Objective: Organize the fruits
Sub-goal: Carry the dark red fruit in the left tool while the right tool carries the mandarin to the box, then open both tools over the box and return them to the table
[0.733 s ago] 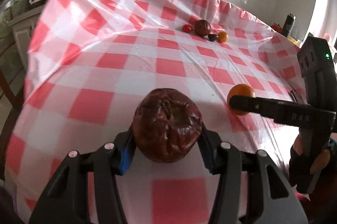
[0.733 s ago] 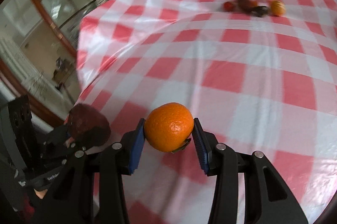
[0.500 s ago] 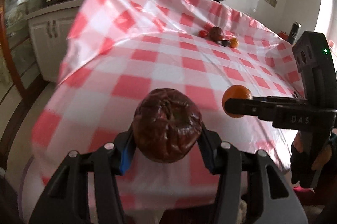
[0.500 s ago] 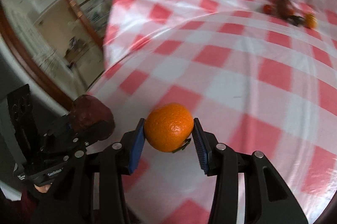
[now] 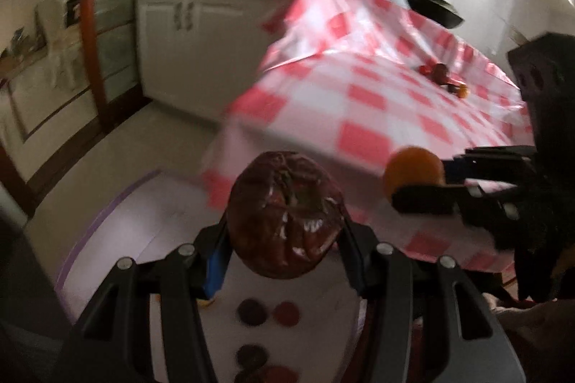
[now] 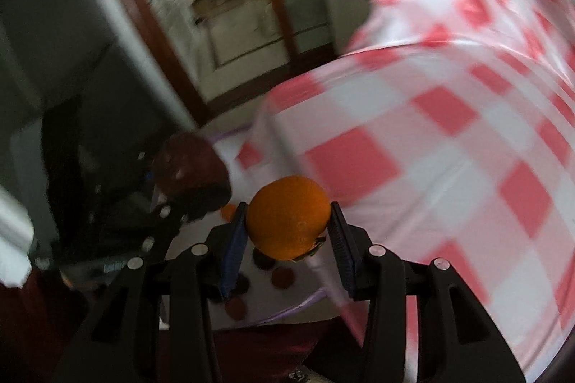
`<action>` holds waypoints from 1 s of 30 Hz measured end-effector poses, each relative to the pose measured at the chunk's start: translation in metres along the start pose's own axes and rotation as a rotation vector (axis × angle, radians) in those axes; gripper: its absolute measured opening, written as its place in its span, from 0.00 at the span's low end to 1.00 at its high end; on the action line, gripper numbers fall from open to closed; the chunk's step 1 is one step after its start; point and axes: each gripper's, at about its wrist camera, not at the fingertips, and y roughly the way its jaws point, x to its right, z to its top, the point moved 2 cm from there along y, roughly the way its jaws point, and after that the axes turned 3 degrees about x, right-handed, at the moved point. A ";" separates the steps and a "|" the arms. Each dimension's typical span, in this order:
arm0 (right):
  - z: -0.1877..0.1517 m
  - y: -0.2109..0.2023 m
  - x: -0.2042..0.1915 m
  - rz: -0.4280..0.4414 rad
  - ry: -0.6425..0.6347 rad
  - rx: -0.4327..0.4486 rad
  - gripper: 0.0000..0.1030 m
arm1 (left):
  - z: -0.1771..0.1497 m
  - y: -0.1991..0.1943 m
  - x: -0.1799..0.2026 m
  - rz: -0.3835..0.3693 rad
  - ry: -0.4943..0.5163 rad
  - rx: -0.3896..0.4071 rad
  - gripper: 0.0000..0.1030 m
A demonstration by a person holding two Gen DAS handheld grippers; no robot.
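Both grippers swung off the table point(image 5: 377, 102), left gripper point(image 5: 285, 260) pinching the apple point(image 5: 285, 217), right gripper point(image 6: 287, 239) the orange point(image 6: 287, 217); lower gently onto the white mat point(image 5: 151, 221).

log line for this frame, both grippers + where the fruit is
left gripper: shut on dark wrinkled fruit | right gripper: shut on orange | both past tablecloth edge, over white mat | four fruits left on table

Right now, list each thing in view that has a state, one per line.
left gripper: shut on the dark red fruit, held in the air.
right gripper: shut on the orange, held in the air.
checked tablecloth: draped over the table edge.
small fruits: grouped far back on the cloth.
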 end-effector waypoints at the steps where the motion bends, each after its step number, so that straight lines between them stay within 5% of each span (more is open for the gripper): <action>1: -0.002 0.008 -0.011 0.010 -0.037 -0.024 0.42 | -0.006 0.001 -0.011 0.022 -0.020 -0.011 0.51; 7: -0.019 0.067 -0.058 0.062 -0.196 -0.195 0.42 | -0.038 0.029 -0.064 0.166 -0.111 -0.152 0.51; 14: -0.060 0.163 -0.053 -0.032 -0.238 -0.448 0.42 | -0.078 0.068 -0.111 0.280 -0.225 -0.396 0.51; 20: -0.080 0.179 -0.056 -0.080 -0.306 -0.510 0.44 | -0.101 0.084 -0.127 0.308 -0.268 -0.514 0.52; 23: -0.081 0.165 -0.067 -0.094 -0.379 -0.479 0.68 | -0.103 0.080 -0.128 0.330 -0.276 -0.510 0.53; 26: -0.067 0.139 -0.076 -0.048 -0.403 -0.410 0.71 | -0.083 0.066 -0.127 0.363 -0.282 -0.442 0.70; 30: -0.036 0.066 -0.086 0.042 -0.395 -0.218 0.74 | -0.018 0.021 -0.110 0.490 -0.246 -0.227 0.85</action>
